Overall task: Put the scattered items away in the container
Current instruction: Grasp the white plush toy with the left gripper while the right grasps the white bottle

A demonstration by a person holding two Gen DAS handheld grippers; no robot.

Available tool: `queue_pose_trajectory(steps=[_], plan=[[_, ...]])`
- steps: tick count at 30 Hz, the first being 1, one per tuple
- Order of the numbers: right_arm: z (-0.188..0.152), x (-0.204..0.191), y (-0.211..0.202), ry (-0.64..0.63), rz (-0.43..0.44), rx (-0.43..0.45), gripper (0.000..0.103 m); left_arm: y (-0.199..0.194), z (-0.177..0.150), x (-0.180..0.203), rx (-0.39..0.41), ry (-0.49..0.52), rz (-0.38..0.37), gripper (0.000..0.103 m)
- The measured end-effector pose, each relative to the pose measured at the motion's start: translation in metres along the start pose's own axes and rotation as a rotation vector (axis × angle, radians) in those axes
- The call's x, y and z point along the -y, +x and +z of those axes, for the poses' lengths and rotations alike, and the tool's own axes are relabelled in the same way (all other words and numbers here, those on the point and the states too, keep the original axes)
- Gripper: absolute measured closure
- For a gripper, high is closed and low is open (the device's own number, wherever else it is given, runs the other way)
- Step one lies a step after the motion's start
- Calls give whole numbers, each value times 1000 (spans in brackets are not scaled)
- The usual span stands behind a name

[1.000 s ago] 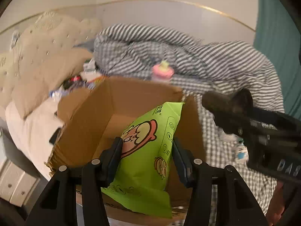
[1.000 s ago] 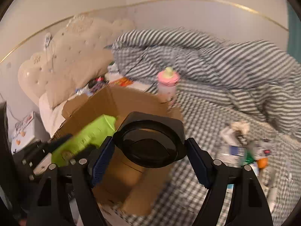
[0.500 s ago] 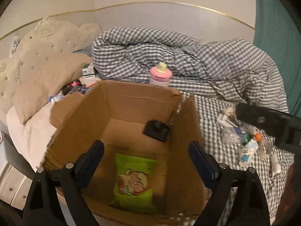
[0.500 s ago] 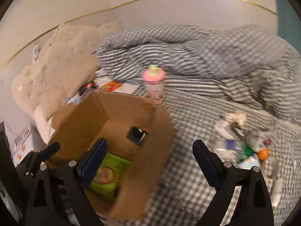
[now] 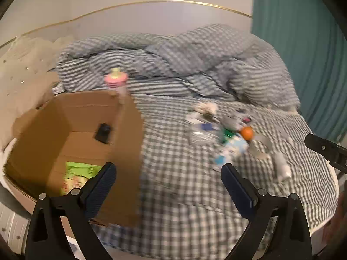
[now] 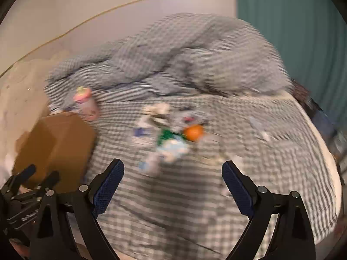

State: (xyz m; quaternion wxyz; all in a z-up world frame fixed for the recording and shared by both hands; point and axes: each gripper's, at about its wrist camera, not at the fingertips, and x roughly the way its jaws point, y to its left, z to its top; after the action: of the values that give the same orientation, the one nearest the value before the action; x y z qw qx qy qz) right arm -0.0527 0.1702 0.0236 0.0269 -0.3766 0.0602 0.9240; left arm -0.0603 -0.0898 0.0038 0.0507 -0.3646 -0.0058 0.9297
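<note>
An open cardboard box (image 5: 128, 143) stands on the bed at the left; it also shows in the right wrist view (image 6: 65, 143). Inside it lie a green snack bag (image 5: 76, 176) and a small black object (image 5: 103, 132). A blurred pile of scattered items lies on the checked sheet (image 5: 225, 138), with an orange ball (image 5: 246, 132) in it; the pile (image 6: 167, 138) and ball (image 6: 193, 132) show in the right wrist view too. My left gripper (image 5: 168, 184) is open and empty, in front of the box's right wall. My right gripper (image 6: 172, 183) is open and empty, short of the pile.
A pink-capped bottle (image 5: 116, 82) stands behind the box. A rumpled striped duvet (image 5: 184, 60) fills the back of the bed. Cream pillows (image 5: 19, 80) lie at the left, a teal curtain (image 5: 303, 54) hangs at the right. The bed edge curves at the right (image 6: 325, 156).
The left gripper let go of the green bag and the right of the black object; both now lie in the box. Both grippers opened and swung right toward the pile.
</note>
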Motion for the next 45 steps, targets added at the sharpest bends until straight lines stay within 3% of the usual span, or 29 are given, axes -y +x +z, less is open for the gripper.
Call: queue_pose_trajectory(steps=[5, 10, 27, 37, 45], plan=[[-25, 50, -4, 65, -43, -26, 11, 12, -18, 40, -45, 26, -39, 3], [-32, 71, -8, 84, -66, -25, 11, 17, -23, 66, -62, 70, -45, 3], [-35, 70, 41, 72, -104, -102, 11, 67, -14, 82, -113, 88, -48, 3], [-38, 90, 97, 91, -132, -194, 11, 133, -1, 114, -174, 118, -73, 3], [-40, 95, 141, 80, -147, -264, 11, 190, -1, 123, -233, 126, -43, 3]])
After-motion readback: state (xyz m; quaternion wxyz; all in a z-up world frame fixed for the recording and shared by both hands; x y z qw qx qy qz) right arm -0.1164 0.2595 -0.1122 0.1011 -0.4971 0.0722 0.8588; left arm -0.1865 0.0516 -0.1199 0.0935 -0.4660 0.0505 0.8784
